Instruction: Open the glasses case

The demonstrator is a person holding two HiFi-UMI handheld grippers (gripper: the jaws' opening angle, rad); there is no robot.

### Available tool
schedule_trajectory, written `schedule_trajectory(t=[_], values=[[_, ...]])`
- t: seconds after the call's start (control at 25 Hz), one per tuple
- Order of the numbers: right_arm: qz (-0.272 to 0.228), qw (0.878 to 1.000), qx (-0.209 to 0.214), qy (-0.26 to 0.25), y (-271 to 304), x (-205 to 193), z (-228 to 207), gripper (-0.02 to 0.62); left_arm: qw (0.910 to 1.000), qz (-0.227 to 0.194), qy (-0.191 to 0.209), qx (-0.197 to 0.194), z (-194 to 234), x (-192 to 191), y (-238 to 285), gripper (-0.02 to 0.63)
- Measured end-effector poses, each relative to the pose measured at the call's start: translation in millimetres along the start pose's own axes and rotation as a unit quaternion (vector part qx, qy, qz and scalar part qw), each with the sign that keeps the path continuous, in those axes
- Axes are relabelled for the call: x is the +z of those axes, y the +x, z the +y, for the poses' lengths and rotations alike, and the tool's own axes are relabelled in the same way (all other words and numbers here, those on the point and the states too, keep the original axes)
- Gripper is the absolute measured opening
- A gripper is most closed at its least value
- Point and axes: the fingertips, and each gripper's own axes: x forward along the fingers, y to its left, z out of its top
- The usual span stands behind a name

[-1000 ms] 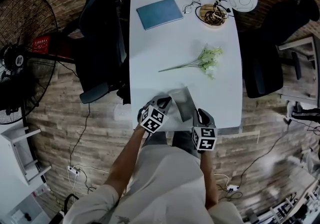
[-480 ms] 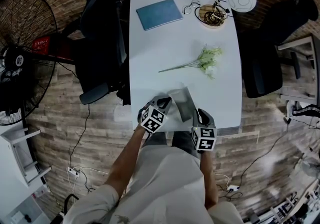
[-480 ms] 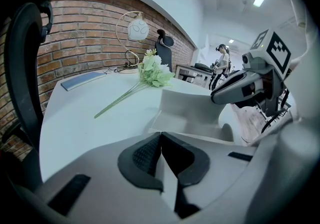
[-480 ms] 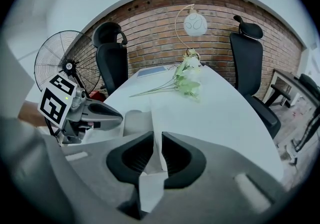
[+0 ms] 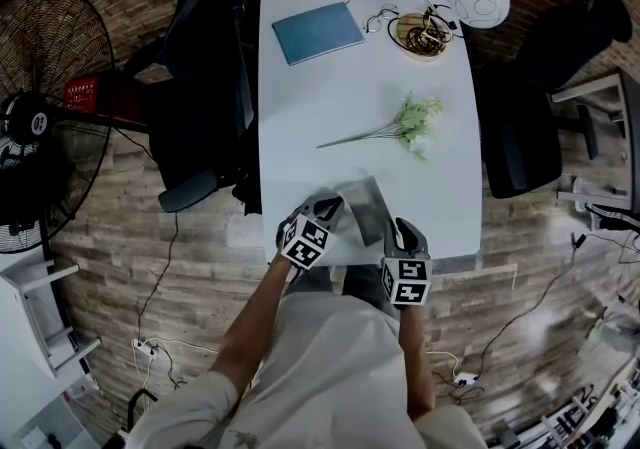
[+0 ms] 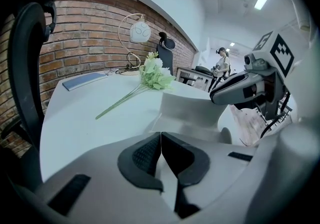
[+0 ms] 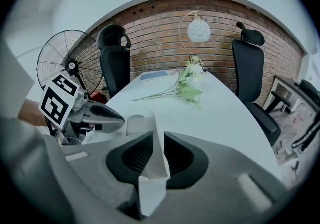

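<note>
Right tongs point(image 7: 155, 155) clenched on a flap of the case point(image 5: 362, 207) at near desk point(image 5: 340, 87) edge. Left tongs point(image 6: 161, 153) clenched together, just beside case.

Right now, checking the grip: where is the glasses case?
Head view: the glasses case lies at the table's near edge, between the left gripper and right gripper.

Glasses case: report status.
Left gripper shut, beside case. Right gripper shut on case, flap raised. Flowers well clear.
</note>
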Motion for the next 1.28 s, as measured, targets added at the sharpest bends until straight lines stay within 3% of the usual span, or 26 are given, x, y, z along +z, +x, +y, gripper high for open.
schedule_trajectory(t=[0.52, 0.92, 1.28], values=[[-0.088, 0.995, -0.030, -0.037, -39, 59, 4, 0.058, 0.9945, -0.102, 0.005, 0.024, 7, 66, -53, 0.008], [-0.169, 0.982, -0.060, -0.064, -89, 113, 17, 0.058, 0.9803, -0.193, 0.026, 0.032, 9, 118, -112, 0.008], [-0.192, 0.975, -0.076, -0.086, -109, 128, 36, 0.058, 0.9708, -0.236, 0.033, 0.032, 3, 135, -149, 0.008]])
